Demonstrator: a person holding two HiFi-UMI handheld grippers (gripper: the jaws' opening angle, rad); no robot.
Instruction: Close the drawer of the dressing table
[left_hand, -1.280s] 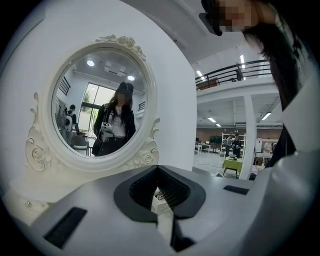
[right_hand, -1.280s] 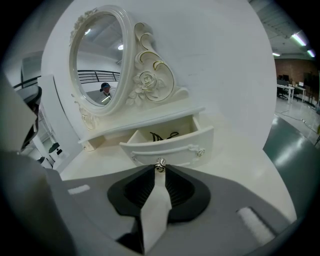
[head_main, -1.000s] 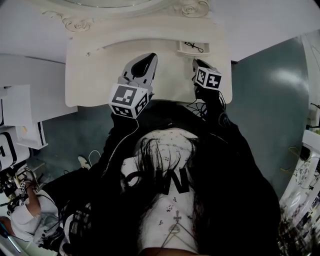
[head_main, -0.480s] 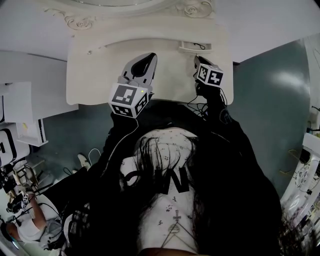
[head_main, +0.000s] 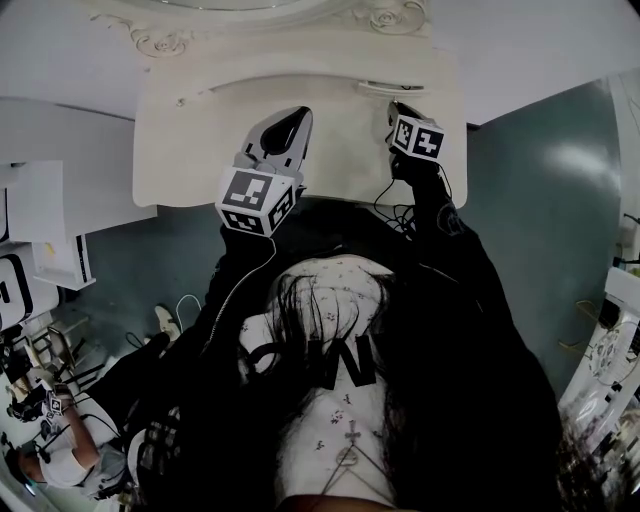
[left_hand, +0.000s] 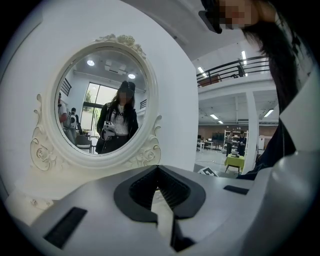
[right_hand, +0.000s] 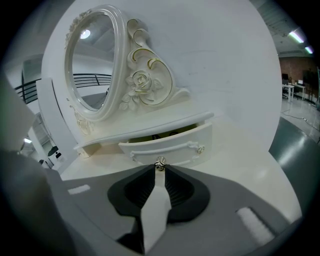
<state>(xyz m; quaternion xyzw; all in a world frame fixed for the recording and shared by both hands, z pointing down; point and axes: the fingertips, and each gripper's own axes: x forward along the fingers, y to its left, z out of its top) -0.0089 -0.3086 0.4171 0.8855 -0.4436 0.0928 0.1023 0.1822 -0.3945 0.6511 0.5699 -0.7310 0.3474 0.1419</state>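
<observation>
Pushed further in than a second ago, the drawer (right_hand: 170, 145) shows only a thin lip at upper centre of the head view. My right gripper (right_hand: 160, 167) has followed it, jaws pinched on its knob (right_hand: 160, 163). My left gripper (left_hand: 158, 170) hovers closed on nothing above the dressing table (head_main: 200, 150), the oval mirror (left_hand: 102, 102) beyond.

We can read almost nothing here. In the lower middle of the head view, the person's white shirt (head_main: 345, 420) bears large dark print, of which only a capital N (head_main: 357, 360) is clear; hair and jacket hide the rest. The two cubes (head_main: 258, 198) (head_main: 417, 138) show square coded patterns, no lettering.
</observation>
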